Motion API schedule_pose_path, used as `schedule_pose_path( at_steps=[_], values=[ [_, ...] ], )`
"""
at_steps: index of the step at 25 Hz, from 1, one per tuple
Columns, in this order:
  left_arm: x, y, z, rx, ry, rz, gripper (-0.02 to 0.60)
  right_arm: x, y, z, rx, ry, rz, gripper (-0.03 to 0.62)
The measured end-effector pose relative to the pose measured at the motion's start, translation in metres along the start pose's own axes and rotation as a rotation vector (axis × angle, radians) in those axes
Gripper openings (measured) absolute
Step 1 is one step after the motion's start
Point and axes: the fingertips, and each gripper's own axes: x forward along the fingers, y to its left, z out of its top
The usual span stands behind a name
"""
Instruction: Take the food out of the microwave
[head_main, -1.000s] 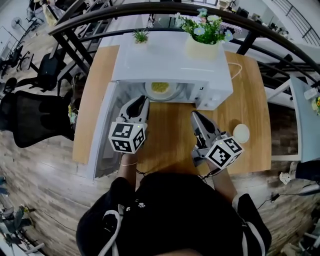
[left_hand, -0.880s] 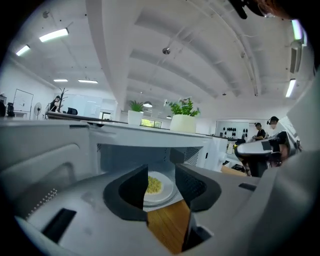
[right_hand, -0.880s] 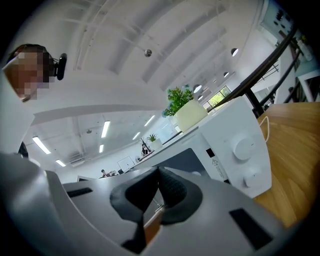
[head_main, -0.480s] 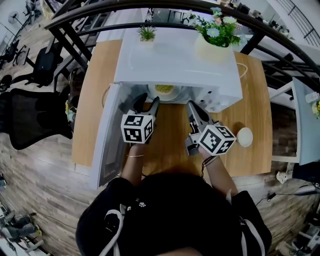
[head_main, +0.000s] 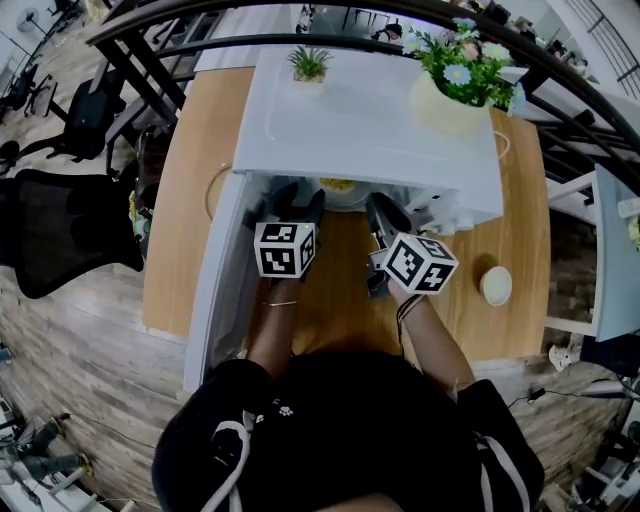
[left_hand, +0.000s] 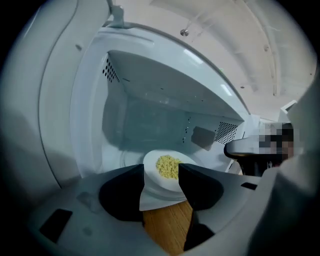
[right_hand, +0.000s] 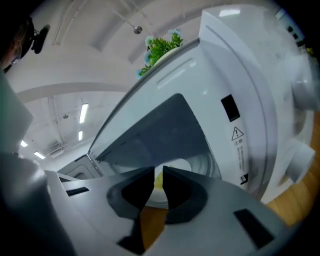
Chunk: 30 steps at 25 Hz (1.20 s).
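Observation:
A white plate (head_main: 340, 187) with yellow food sits inside the open white microwave (head_main: 370, 120); only its front edge shows in the head view. In the left gripper view the plate (left_hand: 168, 170) lies straight ahead on the oven floor. My left gripper (head_main: 298, 205) is at the oven mouth, open and empty, its jaws framing the plate (left_hand: 161, 181). My right gripper (head_main: 381, 212) is beside it at the opening's right side. Its jaws (right_hand: 158, 181) stand a narrow gap apart with nothing between them, and the plate (right_hand: 176, 167) shows beyond.
The microwave door (head_main: 215, 300) hangs open to the left over the wooden table (head_main: 190, 180). A flower pot (head_main: 450, 100) and a small plant (head_main: 308, 65) stand on the microwave. A small white cup (head_main: 496, 285) sits at the right. A black chair (head_main: 60, 240) stands left.
Both grippers have moved forward from over the table to the microwave's mouth, and the head has leaned in over it. The plate has not moved.

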Motion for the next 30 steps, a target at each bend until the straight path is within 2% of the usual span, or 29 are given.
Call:
schedule_pose_path(
  at_steps=[7,12,25,30],
  values=[
    [0.016,0.005,-0.011,0.003,0.038,0.022,0.200,0.028,-0.026,-0.017,-0.069,0.067,-0.107,0.127],
    [0.022,0.005,-0.016,0.025,0.060,0.020,0.216,0.044,-0.031,-0.024,-0.145,0.105,-0.120,0.196],
    [0.035,-0.005,-0.022,0.011,0.079,-0.006,0.224,0.065,-0.038,-0.034,-0.170,0.157,-0.181,0.227],
    [0.036,-0.005,-0.022,0.008,0.079,-0.010,0.224,0.067,-0.044,-0.038,-0.117,0.154,-0.193,0.227]
  ],
)
